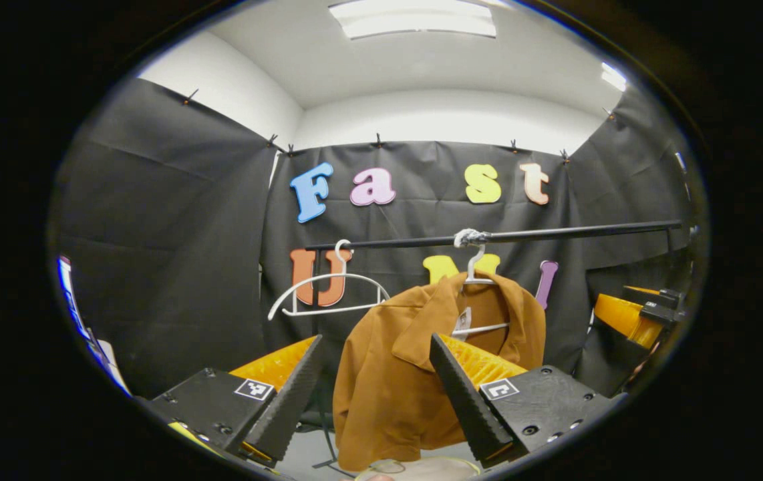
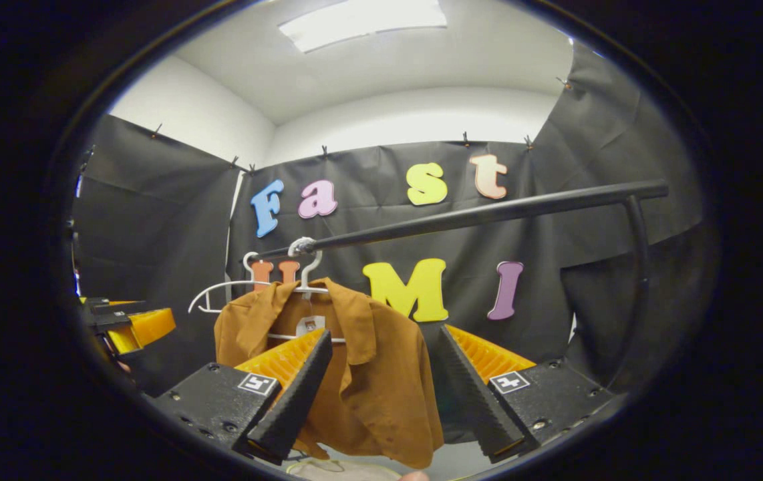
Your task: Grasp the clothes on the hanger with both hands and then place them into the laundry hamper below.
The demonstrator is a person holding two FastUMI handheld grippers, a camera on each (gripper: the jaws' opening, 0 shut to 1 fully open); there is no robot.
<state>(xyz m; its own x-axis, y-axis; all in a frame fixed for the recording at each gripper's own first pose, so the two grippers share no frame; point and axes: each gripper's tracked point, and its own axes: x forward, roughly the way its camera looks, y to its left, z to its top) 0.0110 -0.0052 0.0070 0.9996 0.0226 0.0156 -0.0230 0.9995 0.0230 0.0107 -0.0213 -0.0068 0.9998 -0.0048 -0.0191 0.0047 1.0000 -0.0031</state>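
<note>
The brown shirt (image 1: 395,381) hangs on a white hanger (image 1: 478,277) from the black rail (image 1: 555,233), just ahead of both grippers. The left gripper (image 1: 376,394) and right gripper (image 2: 381,391) hold their jaws spread wide, gripping nothing. I'd bring each in on its own shoulder of the shirt, pinch cloth rather than hanger, then lift clear before lowering.

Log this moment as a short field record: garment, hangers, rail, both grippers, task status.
garment: brown shirt hanging open-fronted on a white hanger
spare hanger: empty white hanger on the same rail, beside the shirt
rail: black rail, horizontal, in front of the black cloth wall
left gripper: open, the shirt in front of it, not gripping
right gripper: open, the shirt in front of it, not gripping
status: shirt not yet grasped, on its hanger
</note>
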